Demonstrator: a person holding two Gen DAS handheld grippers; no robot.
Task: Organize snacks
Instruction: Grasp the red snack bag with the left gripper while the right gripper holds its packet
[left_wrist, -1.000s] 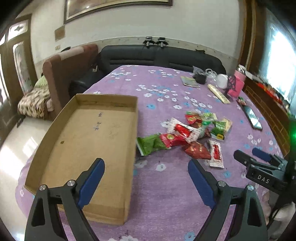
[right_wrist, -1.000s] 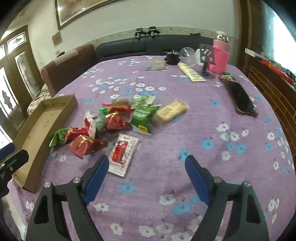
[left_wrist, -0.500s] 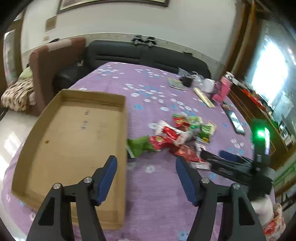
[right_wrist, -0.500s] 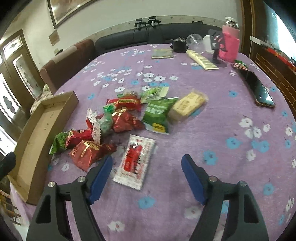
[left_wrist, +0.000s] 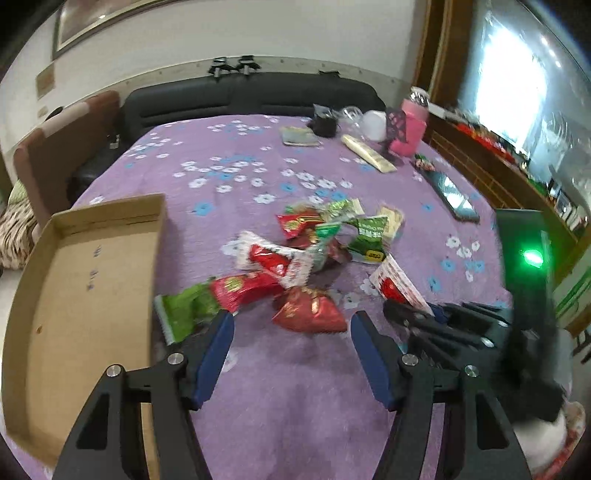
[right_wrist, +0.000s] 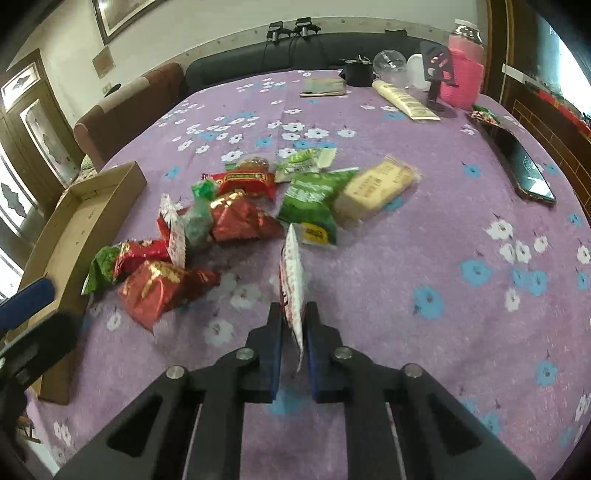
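Standing on edge, the red-and-white snack packet (right_wrist: 291, 273) looks flat.

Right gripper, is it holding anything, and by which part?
Yes. The right gripper is shut on the white-and-red flat snack packet, pinching its near edge.

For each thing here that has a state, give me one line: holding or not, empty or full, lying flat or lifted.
Right tool: shut on the white-and-red packet, jaws just closed.
White-and-red packet: clamped on edge, tipped up off the cloth.
Left tool: open, holding nothing.
Cardboard tray: empty.
Snack pile: loose on the cloth, none in the tray.
Phone: lying flat.
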